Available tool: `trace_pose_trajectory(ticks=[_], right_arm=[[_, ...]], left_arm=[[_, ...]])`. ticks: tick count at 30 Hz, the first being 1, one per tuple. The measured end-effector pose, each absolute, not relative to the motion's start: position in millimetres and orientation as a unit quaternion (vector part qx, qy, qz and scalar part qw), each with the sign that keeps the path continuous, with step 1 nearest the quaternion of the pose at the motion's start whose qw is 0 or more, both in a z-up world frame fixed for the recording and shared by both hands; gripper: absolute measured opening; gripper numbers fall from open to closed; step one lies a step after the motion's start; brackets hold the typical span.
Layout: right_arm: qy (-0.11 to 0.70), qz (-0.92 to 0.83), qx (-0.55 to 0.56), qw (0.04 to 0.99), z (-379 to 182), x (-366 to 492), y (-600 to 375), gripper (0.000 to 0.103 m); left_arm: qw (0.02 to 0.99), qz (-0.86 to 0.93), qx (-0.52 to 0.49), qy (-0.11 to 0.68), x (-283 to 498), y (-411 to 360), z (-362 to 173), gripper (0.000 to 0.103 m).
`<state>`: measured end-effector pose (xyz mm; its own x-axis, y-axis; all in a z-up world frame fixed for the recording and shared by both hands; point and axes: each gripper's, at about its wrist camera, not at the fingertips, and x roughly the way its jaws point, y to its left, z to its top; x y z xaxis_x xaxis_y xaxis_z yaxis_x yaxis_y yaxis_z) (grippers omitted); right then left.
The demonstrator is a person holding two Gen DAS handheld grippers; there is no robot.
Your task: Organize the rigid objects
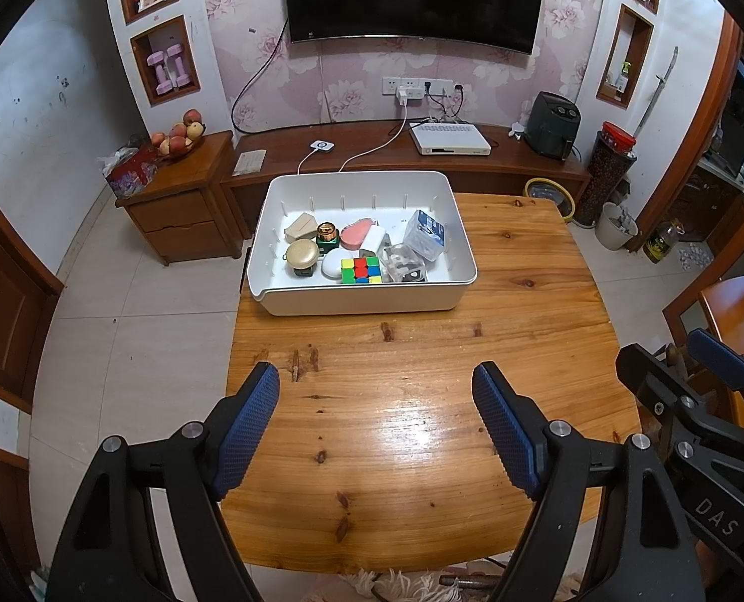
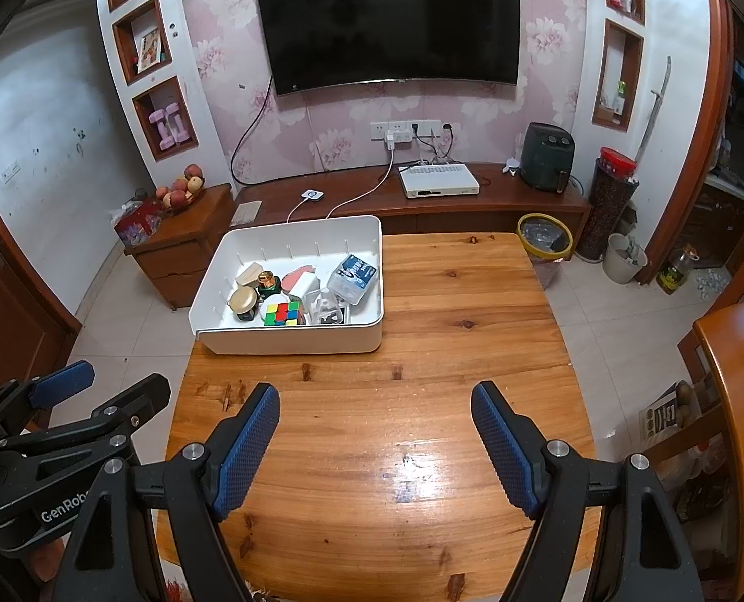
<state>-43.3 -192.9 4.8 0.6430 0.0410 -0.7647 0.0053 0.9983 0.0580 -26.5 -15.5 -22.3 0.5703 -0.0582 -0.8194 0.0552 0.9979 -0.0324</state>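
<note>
A white plastic bin (image 1: 367, 296) (image 2: 292, 341) stands on the far left part of the wooden table (image 1: 422, 426) (image 2: 382, 451). In it lie several small objects: a colour cube (image 1: 361, 270) (image 2: 284, 313), a gold-lidded jar (image 1: 302, 254) (image 2: 242, 299), a small green and copper bottle (image 1: 327, 234), a pink case (image 1: 356, 234), a white round case (image 1: 336, 263), clear plastic boxes (image 1: 424, 235) (image 2: 353, 278). My left gripper (image 1: 376, 431) is open and empty over the near table. My right gripper (image 2: 375, 441) is open and empty beside it.
A TV cabinet (image 1: 372, 150) with a white set-top box (image 1: 449, 139) runs behind the table. A side cabinet with a fruit bowl (image 1: 179, 138) stands left. A bin (image 2: 545, 238), a tall jar (image 2: 610, 200) and a bucket stand on the floor at right. Another wooden table (image 2: 743, 401) is at far right.
</note>
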Motion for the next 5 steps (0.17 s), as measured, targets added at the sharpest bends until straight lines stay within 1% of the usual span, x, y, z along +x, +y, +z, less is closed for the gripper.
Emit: trace_pose_trajectory(ticks=[5], right_arm=[[0.422, 0.010, 0.027, 0.906, 5.6, -42.8, -193.3, 0.080]], left_arm=[[0.886, -0.032, -0.001, 0.463, -26.7, -15.8, -21.8, 0.082]])
